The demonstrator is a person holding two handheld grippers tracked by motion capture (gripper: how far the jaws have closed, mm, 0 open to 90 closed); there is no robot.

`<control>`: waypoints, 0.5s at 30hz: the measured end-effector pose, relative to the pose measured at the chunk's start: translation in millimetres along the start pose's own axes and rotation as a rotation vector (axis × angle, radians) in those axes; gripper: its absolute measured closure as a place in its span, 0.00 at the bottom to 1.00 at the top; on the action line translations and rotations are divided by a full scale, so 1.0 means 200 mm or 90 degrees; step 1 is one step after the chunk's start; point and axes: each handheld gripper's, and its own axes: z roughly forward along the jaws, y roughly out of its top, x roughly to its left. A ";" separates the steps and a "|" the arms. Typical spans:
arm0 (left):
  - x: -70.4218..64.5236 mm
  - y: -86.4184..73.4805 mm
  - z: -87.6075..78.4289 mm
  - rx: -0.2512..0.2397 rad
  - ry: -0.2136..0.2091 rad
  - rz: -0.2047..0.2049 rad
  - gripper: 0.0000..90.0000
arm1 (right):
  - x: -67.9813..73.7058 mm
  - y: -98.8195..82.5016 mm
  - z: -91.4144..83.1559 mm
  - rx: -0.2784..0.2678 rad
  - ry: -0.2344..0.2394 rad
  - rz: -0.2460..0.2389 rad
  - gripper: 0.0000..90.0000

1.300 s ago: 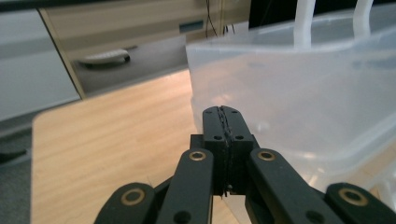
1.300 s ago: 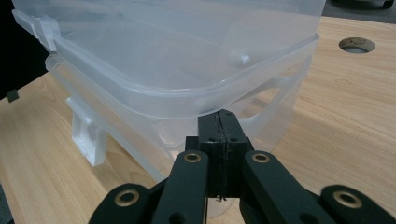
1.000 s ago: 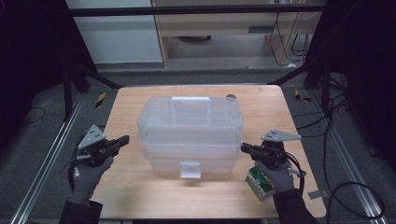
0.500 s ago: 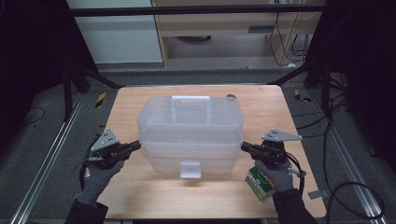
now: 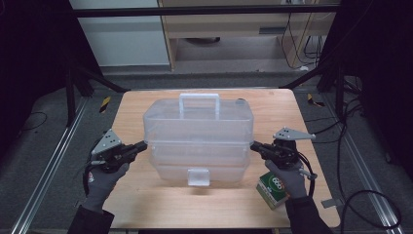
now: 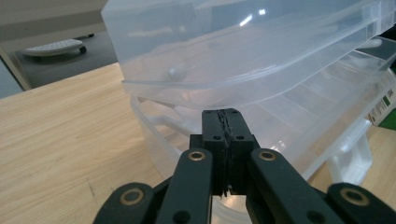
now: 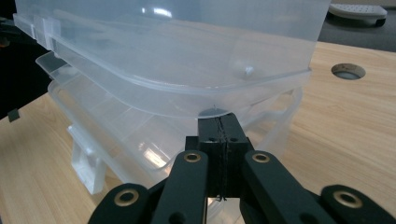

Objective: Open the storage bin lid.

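At the centre of the wooden surface [image 5: 146, 204]: a clear tiered box [image 5: 197, 134], handle [image 5: 198, 100] on top, front latch [image 5: 198, 176] toward the person. At its left end, the left gripper [image 5: 141, 146], jaws pressed fully together with nothing between them, tip tucked just under the overhanging rim of the upper tier [image 6: 233, 56]. At its right end, the right gripper [image 5: 253, 145], likewise shut flat and empty, tip at the same rim.

Looks like a two-sided lift of the upper tier, with shut jaws used as wedges rather than clamps. Seat both tips squarely under the lip before any upward push. Raise both ends together and at one pace, so as not to rack the thin plastic or tip the tier. Push straight up, not inward: slick walls, easy slip-off. Watch the latch; fastened or free, cannot tell from here. Mind the green carton [image 5: 274, 187] just beside the right hand.
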 end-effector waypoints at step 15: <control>0.00 0.07 0.04 -0.011 0.018 0.003 0.97 | -0.02 0.07 0.00 -0.010 0.000 -0.002 1.00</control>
